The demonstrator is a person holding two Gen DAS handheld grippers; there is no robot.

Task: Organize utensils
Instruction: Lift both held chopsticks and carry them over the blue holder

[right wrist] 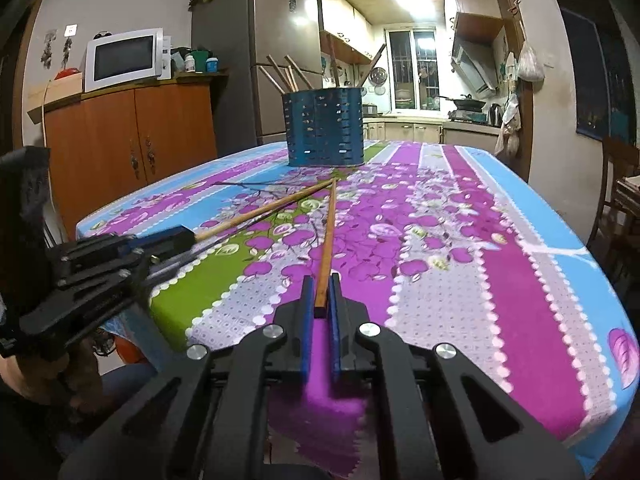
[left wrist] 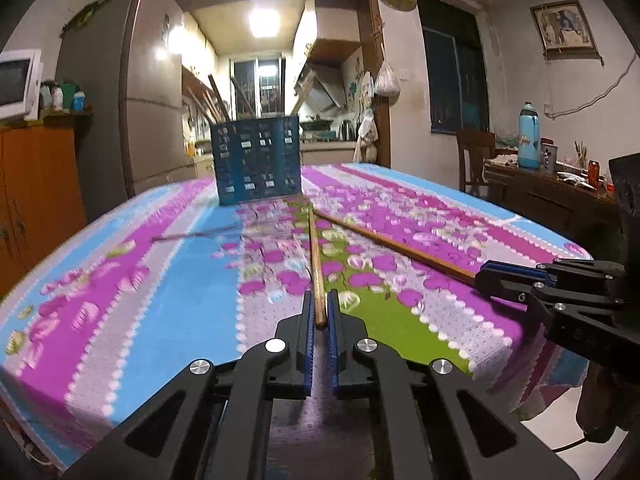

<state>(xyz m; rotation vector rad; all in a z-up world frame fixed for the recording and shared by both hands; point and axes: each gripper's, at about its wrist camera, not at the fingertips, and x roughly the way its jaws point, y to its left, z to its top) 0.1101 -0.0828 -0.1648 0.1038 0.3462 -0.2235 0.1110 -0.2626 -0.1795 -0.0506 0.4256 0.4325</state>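
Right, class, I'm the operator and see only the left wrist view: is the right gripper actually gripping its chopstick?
Observer: Yes. In the right wrist view the right gripper has its blue pads pressed on the square end of its chopstick.
Operator: The blue utensil holder is blurred for me. Anything in it?
Observer: Several wooden chopsticks stand in it, leaning left and right.
Operator: How does my left gripper look from outside?
Observer: Shut on the other chopstick, which sticks out of its tip towards the holder.
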